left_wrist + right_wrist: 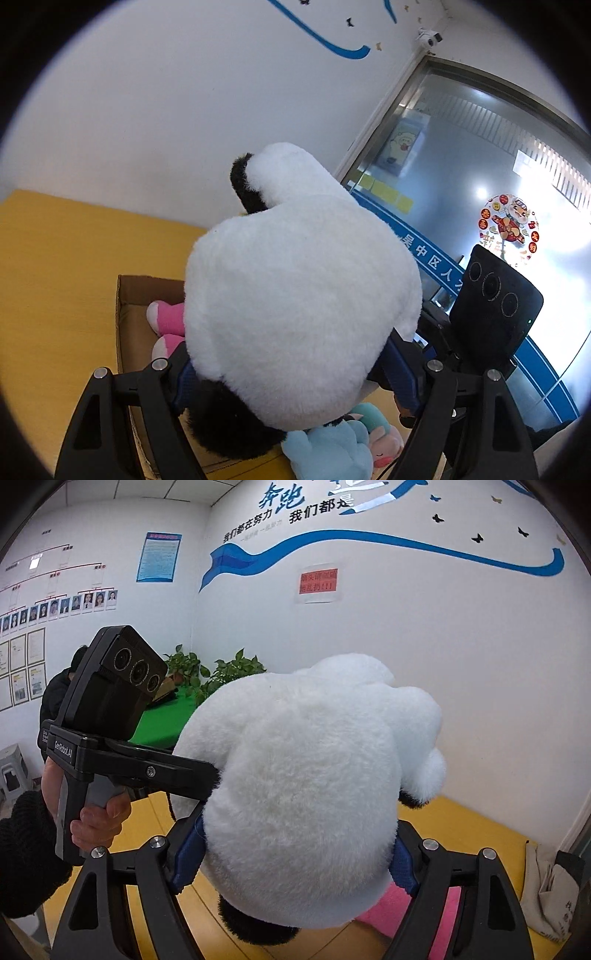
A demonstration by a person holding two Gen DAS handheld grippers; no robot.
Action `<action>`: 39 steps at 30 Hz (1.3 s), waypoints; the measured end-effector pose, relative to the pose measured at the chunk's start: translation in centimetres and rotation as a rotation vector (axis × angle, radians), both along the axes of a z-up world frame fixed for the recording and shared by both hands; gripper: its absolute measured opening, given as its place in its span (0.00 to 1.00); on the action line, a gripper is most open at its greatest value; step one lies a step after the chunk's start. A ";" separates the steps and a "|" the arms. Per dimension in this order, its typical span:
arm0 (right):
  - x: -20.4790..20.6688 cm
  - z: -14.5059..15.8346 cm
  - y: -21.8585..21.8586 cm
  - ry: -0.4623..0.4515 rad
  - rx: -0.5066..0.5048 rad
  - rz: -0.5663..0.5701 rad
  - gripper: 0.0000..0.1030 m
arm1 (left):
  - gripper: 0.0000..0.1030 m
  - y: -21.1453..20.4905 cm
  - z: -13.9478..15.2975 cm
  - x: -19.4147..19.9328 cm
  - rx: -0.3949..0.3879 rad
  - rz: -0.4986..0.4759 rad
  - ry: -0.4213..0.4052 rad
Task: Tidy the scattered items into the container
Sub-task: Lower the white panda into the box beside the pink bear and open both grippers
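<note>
A big white plush panda with black limbs [295, 277] hangs in the air, held from two sides. My left gripper [295, 376] is shut on it, blue pads pressed into the fur. My right gripper [297, 856] is shut on the same panda [306, 794]. Below it, an open cardboard box [123, 295] stands on the yellow surface [55, 277]. A pink and white plush [166, 317] lies inside, and a light blue plush [332, 450] shows under the panda. The right gripper's camera body [495, 295] shows beside the panda; its fingers are hidden by the fur.
A hand [99, 819] in a black sleeve holds the left gripper's handle. Something pink [399, 904] lies beneath the panda. A cloth bag [554, 886] leans at the right. A green table with plants [162, 720] and a seated person [55, 690] are behind. A glass door [480, 184] stands right.
</note>
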State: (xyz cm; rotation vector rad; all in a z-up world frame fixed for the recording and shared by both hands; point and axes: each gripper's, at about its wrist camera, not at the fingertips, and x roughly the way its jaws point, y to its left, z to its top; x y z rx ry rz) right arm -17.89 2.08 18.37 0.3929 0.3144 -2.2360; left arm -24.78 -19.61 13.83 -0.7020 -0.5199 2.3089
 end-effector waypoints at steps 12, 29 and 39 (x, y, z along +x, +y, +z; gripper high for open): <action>-11.3 -16.1 -2.5 -0.442 0.105 0.041 0.83 | 0.79 -1.8 -16.7 -5.0 0.060 0.089 -0.400; -12.2 -22.1 -4.1 -0.666 0.293 0.074 0.85 | 0.83 -1.0 -9.4 0.9 -0.377 0.376 -0.177; -8.0 -19.0 -2.1 -0.538 0.317 0.052 0.92 | 0.83 0.4 -14.3 -5.8 -0.531 0.363 -0.329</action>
